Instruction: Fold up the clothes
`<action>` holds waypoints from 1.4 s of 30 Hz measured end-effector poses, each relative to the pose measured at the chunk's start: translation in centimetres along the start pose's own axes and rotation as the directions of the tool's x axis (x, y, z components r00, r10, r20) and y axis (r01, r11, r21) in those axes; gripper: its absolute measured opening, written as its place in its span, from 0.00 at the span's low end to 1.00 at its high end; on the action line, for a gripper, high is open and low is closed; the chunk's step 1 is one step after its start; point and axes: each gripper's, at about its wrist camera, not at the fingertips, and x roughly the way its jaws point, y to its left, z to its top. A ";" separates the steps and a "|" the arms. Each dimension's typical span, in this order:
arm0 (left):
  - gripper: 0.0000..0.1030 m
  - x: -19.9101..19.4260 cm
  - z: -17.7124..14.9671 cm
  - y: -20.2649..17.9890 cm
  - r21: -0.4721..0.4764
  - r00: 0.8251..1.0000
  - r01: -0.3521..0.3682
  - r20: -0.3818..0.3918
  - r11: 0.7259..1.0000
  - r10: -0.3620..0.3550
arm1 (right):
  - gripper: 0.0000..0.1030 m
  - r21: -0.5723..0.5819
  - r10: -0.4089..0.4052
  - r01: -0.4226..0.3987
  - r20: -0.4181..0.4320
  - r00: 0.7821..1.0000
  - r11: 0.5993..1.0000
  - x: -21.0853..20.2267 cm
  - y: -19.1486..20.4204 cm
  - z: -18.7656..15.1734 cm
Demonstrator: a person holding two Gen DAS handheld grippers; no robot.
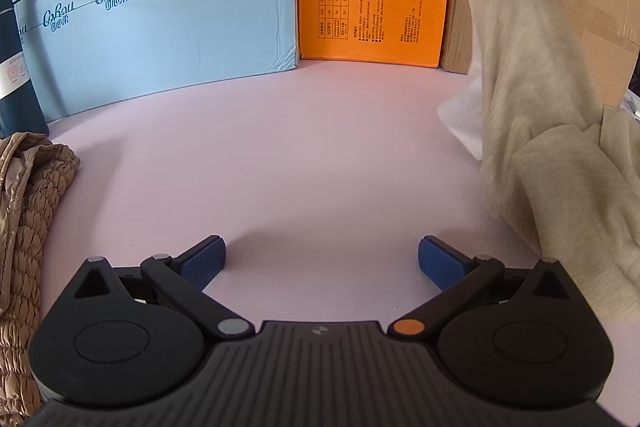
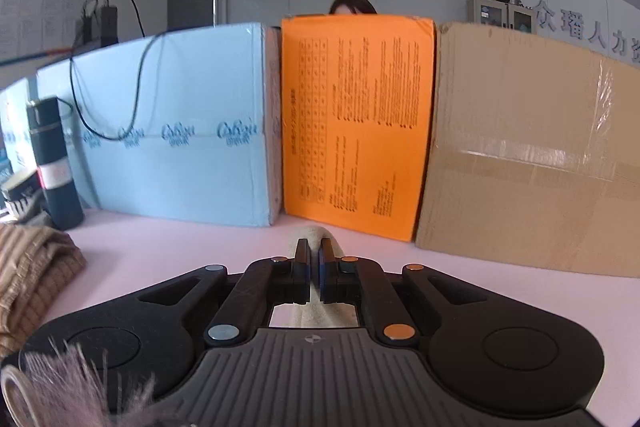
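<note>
Beige garment (image 1: pixel 532 131), draped and rumpled

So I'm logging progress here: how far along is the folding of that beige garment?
Barely started. Nothing looks folded yet: the beige garment hangs in loose drapes, its lower part bunched on the pink table. In hand: the right gripper is shut on a pinch of it, lifted. The left gripper is open and empty. Spreading flat and every fold remain.
</note>
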 end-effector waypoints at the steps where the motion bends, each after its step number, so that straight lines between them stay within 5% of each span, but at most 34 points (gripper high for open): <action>1: 1.00 0.0 0.0 -0.1 0.002 1.000 -0.008 0.002 1.000 0.008 | 0.04 0.012 0.029 -0.029 0.021 0.999 0.999 -0.9 0.2 0.8; 9: 1.00 -0.7 -0.2 -0.5 0.029 0.994 -0.102 0.035 0.994 0.100 | 0.04 0.062 0.207 -0.217 0.138 0.969 0.974 -5.5 2.3 6.0; 14: 1.00 -3.1 -1.2 2.2 0.010 0.995 0.027 0.092 1.000 -0.027 | 0.04 0.019 0.251 -0.255 0.124 0.960 0.967 -6.7 3.1 5.4; 18: 1.00 -4.8 -2.4 5.1 0.010 0.996 0.011 0.091 1.000 -0.012 | 0.04 0.004 0.279 -0.282 0.119 0.953 0.959 -7.6 2.9 3.8; 22: 1.00 -7.3 -3.7 7.9 -0.022 0.988 0.070 0.136 0.997 -0.066 | 0.04 0.019 0.310 -0.317 0.153 0.938 0.948 -9.1 2.7 3.7; 27: 1.00 -9.8 -3.6 9.4 -0.040 0.956 0.176 0.245 0.984 -0.161 | 0.04 0.038 0.355 -0.373 0.228 0.907 0.927 -11.6 2.4 5.4; 35: 1.00 -9.7 -2.4 9.2 -0.075 0.938 0.279 0.232 0.957 -0.256 | 0.04 0.057 0.343 -0.400 0.415 0.843 0.915 -17.8 -0.5 9.2; 38: 1.00 -8.8 -2.6 8.2 -0.038 0.951 0.256 0.191 0.966 -0.245 | 0.04 0.053 0.283 -0.333 0.414 0.865 0.941 -19.1 -2.1 9.5; 41: 1.00 -8.3 -3.0 7.7 -0.010 0.956 0.237 0.179 0.972 -0.231 | 0.07 0.020 0.222 -0.239 0.304 0.926 0.971 -18.7 -2.9 7.1; 42: 1.00 -8.2 -3.1 7.6 -0.002 0.959 0.230 0.168 0.973 -0.226 | 0.23 -0.002 0.199 -0.205 0.249 0.948 0.979 -18.3 -3.1 5.9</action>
